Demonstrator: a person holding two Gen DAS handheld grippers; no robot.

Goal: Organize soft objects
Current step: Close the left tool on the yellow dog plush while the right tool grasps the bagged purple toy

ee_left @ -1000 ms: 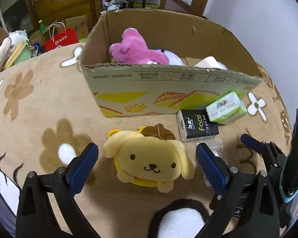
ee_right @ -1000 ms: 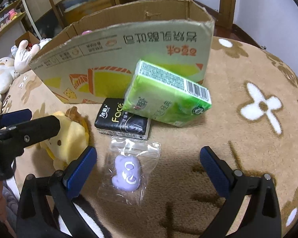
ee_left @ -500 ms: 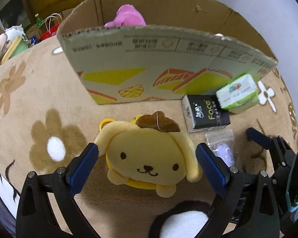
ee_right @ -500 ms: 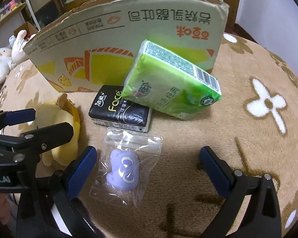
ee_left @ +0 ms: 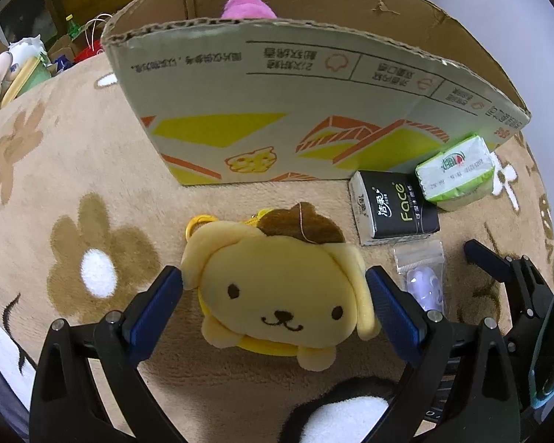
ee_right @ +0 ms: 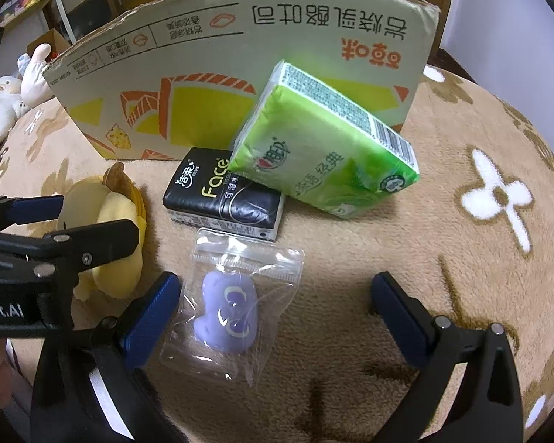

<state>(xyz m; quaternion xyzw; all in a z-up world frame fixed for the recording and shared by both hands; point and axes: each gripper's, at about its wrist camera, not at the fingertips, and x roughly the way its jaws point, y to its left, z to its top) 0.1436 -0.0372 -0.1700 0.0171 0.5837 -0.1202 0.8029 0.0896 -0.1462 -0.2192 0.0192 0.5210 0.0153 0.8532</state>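
Your left gripper (ee_left: 275,295) points steeply down with its blue-padded jaws spread wide on either side of the yellow plush dog with the brown cap (ee_left: 282,291). The pads sit right at the toy's floppy ears, though you cannot tell whether they press on them. The dog lies face up on the tan fleece blanket with brown and white flowers (ee_left: 92,170), just in front of the open cardboard box printed in yellow and orange (ee_left: 277,110). A pink plush (ee_left: 248,5) pokes up from inside that box.

Your right gripper (ee_right: 277,306) is also spread wide, empty, over the clear zip bag holding a small purple soft toy (ee_right: 227,313); the left pad overlaps the bag's edge. Just beyond the bag lies the black tissue pack marked "Face" (ee_right: 221,199), and the green tissue pack (ee_right: 325,147) leans tilted on it and against the box wall.
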